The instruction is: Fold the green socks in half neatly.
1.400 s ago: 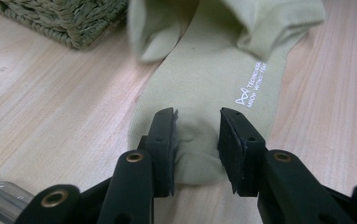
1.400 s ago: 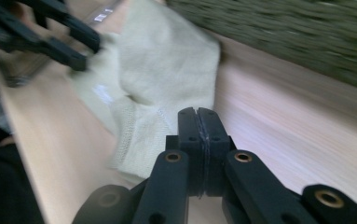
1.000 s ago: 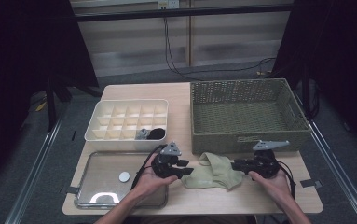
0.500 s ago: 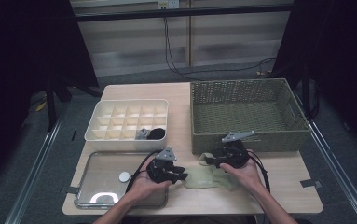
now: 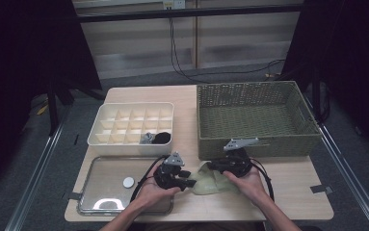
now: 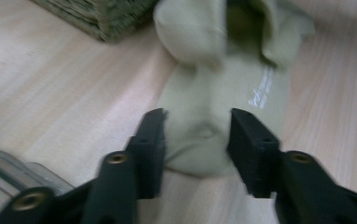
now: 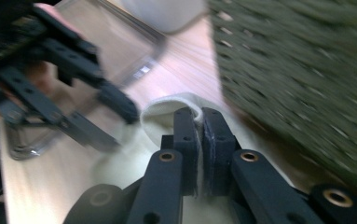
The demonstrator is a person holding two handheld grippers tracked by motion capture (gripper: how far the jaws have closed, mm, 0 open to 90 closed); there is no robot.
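A pale green sock [image 5: 210,179] lies on the table just in front of the wicker basket [image 5: 254,120]. My left gripper [image 6: 195,135] is open, its two jaws astride the sock's [image 6: 213,107] near end. In the high view that left gripper [image 5: 188,179] sits at the sock's left edge. My right gripper [image 7: 198,126] is shut on the cuff edge of the sock [image 7: 167,109], pinching the fabric between both jaws. From above, the right gripper [image 5: 211,166] is over the sock's far end, close to the basket wall.
A white divided box [image 5: 133,127] holding a dark item and a grey one stands at the left. A clear tray [image 5: 105,185] with a small white disc [image 5: 128,182] lies in front of it. The basket's wall [image 7: 302,70] is close at the right gripper's right.
My right gripper has moved left from the table's right part onto the sock and shut on its cuff. The left gripper shifted slightly and now straddles the sock's near end.
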